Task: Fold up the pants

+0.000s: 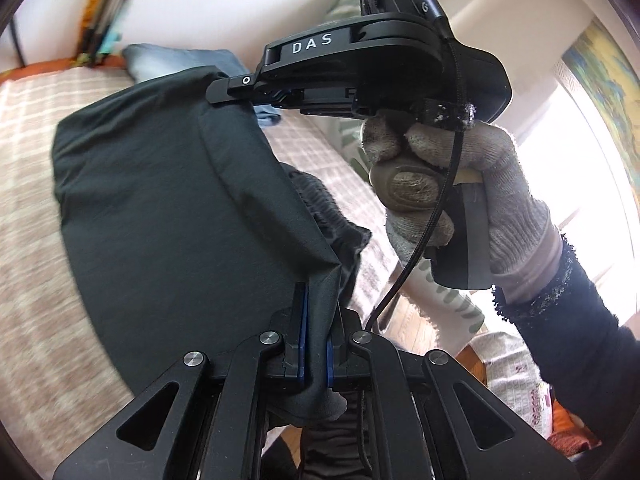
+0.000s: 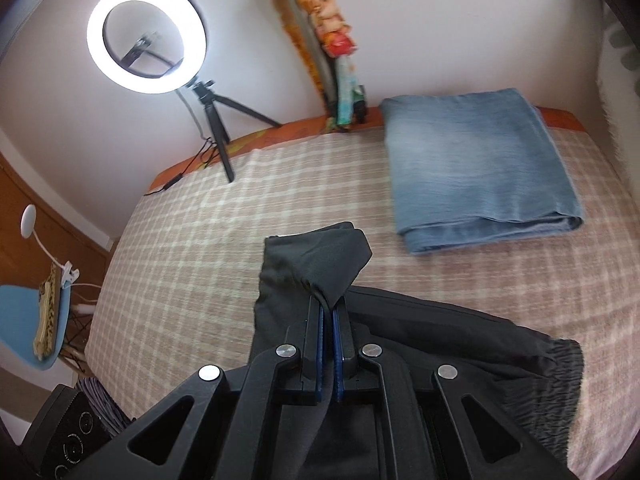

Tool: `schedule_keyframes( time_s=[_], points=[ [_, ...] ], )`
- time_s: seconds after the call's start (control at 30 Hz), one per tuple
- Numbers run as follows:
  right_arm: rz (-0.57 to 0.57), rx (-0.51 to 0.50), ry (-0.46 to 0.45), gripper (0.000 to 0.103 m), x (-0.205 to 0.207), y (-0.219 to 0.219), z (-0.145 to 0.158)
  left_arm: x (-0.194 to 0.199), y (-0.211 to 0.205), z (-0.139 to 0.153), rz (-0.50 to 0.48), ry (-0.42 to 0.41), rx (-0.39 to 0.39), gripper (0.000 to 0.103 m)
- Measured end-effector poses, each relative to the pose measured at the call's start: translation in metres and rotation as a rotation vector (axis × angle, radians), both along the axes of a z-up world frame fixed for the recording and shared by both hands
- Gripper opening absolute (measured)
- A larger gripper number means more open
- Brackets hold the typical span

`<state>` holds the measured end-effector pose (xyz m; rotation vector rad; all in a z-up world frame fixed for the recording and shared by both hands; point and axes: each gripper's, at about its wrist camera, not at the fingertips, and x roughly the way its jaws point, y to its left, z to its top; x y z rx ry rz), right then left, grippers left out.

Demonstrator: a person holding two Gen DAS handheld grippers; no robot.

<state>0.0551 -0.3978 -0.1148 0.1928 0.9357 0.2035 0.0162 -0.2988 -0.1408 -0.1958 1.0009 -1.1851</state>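
Note:
The dark pants (image 1: 168, 200) are held up over the checked bed cover (image 1: 24, 168). My left gripper (image 1: 318, 304) is shut on one part of their edge. My right gripper (image 1: 218, 94) shows in the left wrist view, held by a gloved hand (image 1: 460, 184), and is shut on the far part of the edge. In the right wrist view the right gripper (image 2: 329, 312) pinches a fold of the pants (image 2: 440, 332), whose elastic waistband (image 2: 556, 376) lies on the bed cover (image 2: 192, 256) at the right.
Folded blue jeans (image 2: 476, 168) lie at the far right of the bed. A lit ring light on a tripod (image 2: 148, 36) stands at the bed's far edge. A blue chair (image 2: 28, 320) stands to the left of the bed. A window (image 1: 580, 152) is at the right.

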Motion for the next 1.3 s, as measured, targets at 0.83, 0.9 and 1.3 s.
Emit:
schedule_keyframes(
  time_s=[0.83,0.9,1.3],
  points=[
    [-0.139,-0.062,0.052,0.001,-0.014,-0.133,-0.030,0.006,-0.137,-0.017,-0.207,-0.011,0.030,0.005],
    [-0.141,-0.066,0.056,0.001,-0.014,-0.137,-0.034,0.006,-0.140,-0.018,-0.213,-0.014,0.033,0.005],
    [-0.154,-0.097,0.054,0.000,-0.016,-0.153,-0.049,0.020,-0.062,-0.014,-0.088,-0.110,0.117,0.008]
  ],
)
